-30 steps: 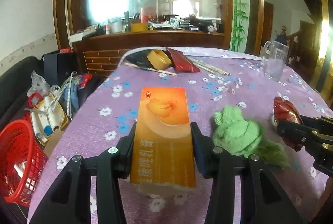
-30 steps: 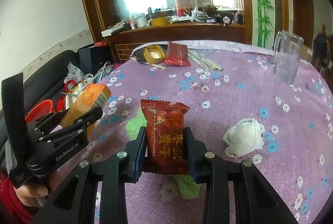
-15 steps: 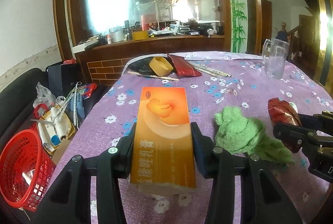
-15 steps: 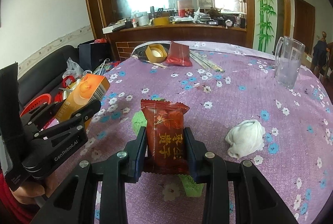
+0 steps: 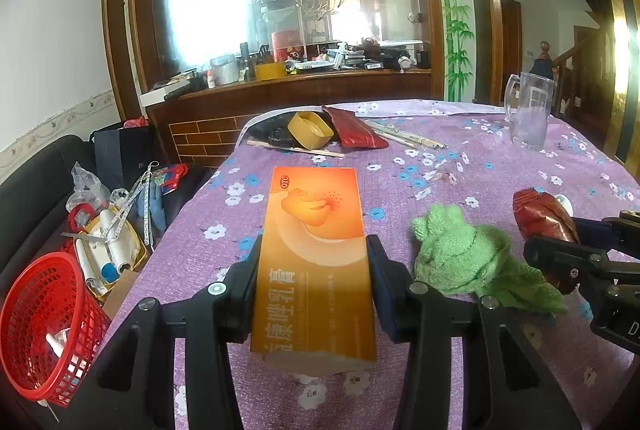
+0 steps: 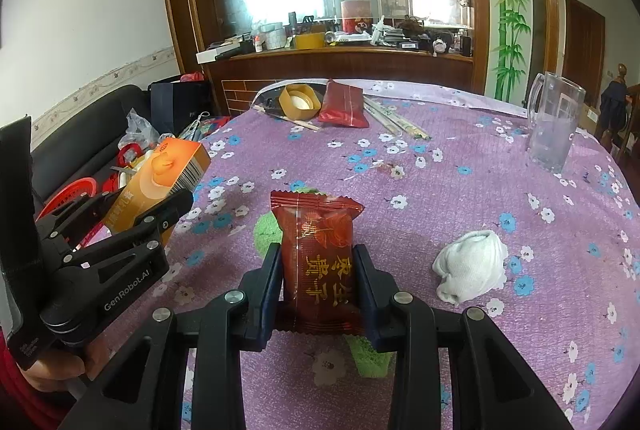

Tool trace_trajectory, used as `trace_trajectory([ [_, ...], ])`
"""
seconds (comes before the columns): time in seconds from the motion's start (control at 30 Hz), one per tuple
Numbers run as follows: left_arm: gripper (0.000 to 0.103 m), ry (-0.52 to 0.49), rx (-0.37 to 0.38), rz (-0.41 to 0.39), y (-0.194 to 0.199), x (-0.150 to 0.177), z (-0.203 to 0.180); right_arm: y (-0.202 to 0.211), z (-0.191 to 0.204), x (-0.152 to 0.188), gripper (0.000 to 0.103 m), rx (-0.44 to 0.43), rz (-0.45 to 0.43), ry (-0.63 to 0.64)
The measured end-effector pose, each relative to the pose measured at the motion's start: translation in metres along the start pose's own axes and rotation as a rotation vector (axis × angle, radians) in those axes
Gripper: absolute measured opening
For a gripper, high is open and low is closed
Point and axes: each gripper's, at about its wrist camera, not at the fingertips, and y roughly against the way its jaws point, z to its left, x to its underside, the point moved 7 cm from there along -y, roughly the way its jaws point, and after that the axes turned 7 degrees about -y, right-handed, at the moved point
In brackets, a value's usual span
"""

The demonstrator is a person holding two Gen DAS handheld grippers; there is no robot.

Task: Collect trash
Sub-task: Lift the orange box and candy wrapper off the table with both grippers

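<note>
- A red basket (image 5: 44, 326) is sitting low at the far left, off the table's edge, beside a heap of clutter on a dark sofa.
- The left gripper (image 5: 314, 290) is pinching an orange box (image 5: 316, 250) between its pads, holding it lengthwise above the purple flowered tablecloth (image 5: 460, 166).
- A green cloth (image 5: 468, 258) is lying crumpled on the tablecloth just right of that box.
- The right gripper (image 6: 318, 288) is clamping a dark red snack packet (image 6: 318, 250) upright above the cloth.
- A white wad (image 6: 472, 266) is resting on the tablecloth to the right of the packet.
- A clear glass mug (image 6: 554, 126) is standing near the far right edge.
</note>
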Motion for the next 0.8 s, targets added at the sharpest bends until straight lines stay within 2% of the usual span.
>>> trace_trajectory([
  [0.8, 0.045, -0.003, -0.004, 0.0, 0.0001, 0.0004, -0.0012, 0.0025, -0.0008, -0.0004, 0.038, 0.003, -0.002, 0.001],
])
